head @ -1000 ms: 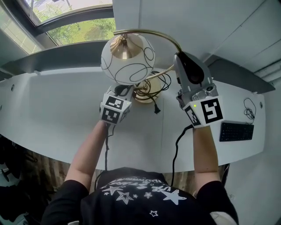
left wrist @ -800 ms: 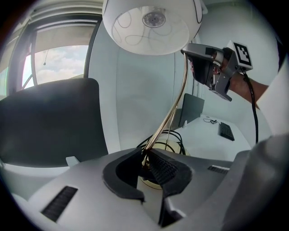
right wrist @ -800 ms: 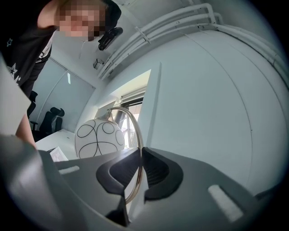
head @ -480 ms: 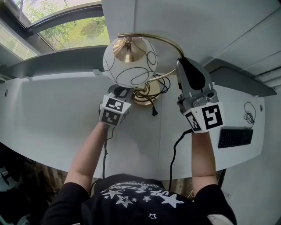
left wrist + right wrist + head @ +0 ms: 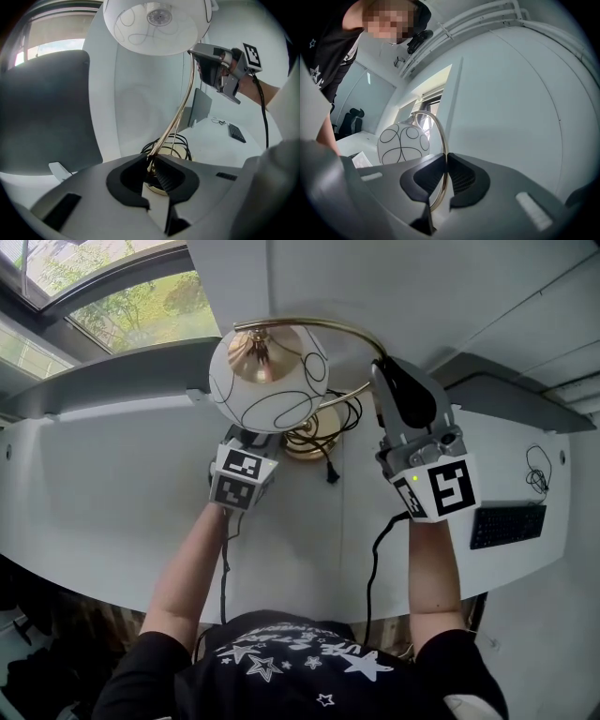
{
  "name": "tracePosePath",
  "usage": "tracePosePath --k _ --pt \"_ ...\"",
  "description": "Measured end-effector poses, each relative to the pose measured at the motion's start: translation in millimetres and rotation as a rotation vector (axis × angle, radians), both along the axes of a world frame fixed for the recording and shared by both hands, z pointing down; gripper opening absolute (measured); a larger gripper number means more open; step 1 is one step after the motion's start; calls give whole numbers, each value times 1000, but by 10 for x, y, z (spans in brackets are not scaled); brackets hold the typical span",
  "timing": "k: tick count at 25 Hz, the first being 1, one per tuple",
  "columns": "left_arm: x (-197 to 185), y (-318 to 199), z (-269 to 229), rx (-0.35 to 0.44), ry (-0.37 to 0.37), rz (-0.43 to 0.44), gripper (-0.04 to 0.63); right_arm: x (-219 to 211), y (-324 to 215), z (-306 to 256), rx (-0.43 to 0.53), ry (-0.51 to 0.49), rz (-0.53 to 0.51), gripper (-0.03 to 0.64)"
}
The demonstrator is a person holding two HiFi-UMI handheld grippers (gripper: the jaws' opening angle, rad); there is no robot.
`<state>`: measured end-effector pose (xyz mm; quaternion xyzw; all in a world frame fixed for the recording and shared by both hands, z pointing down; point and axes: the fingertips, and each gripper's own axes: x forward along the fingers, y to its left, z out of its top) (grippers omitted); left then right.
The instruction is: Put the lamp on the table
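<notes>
The lamp has a white globe shade (image 5: 269, 378) with black line loops, a curved brass stem (image 5: 323, 326) and a round brass base (image 5: 309, 443). The base sits on the white table (image 5: 112, 484) near its back edge. My left gripper (image 5: 262, 439) is shut on the lower stem (image 5: 176, 122) just above the base, partly hidden under the shade. My right gripper (image 5: 382, 364) is shut on the upper arc of the stem (image 5: 440, 136), to the right of the shade (image 5: 403, 143). It also shows in the left gripper view as the right gripper (image 5: 199, 54).
A black cord (image 5: 339, 418) lies coiled around the base, its plug (image 5: 330, 474) on the table. A black keyboard (image 5: 506, 524) and a thin cable (image 5: 536, 470) lie at the right end. A wall and window (image 5: 122, 306) stand behind the table.
The shade has shifted slightly to the left and nearer in the head view. Both grippers keep their hold on the stem and stay about where they were.
</notes>
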<state>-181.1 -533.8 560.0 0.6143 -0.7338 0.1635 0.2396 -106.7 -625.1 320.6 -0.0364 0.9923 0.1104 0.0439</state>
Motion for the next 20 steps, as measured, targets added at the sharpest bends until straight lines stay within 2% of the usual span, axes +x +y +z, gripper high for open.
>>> tracePosePath --k 13,20 --pt "-31 32 -2 12 -74 52 52 112 -63 58 -41 -30 8 34" --pt "11 47 1 43 -35 40 54 168 -56 79 -50 -44 16 34"
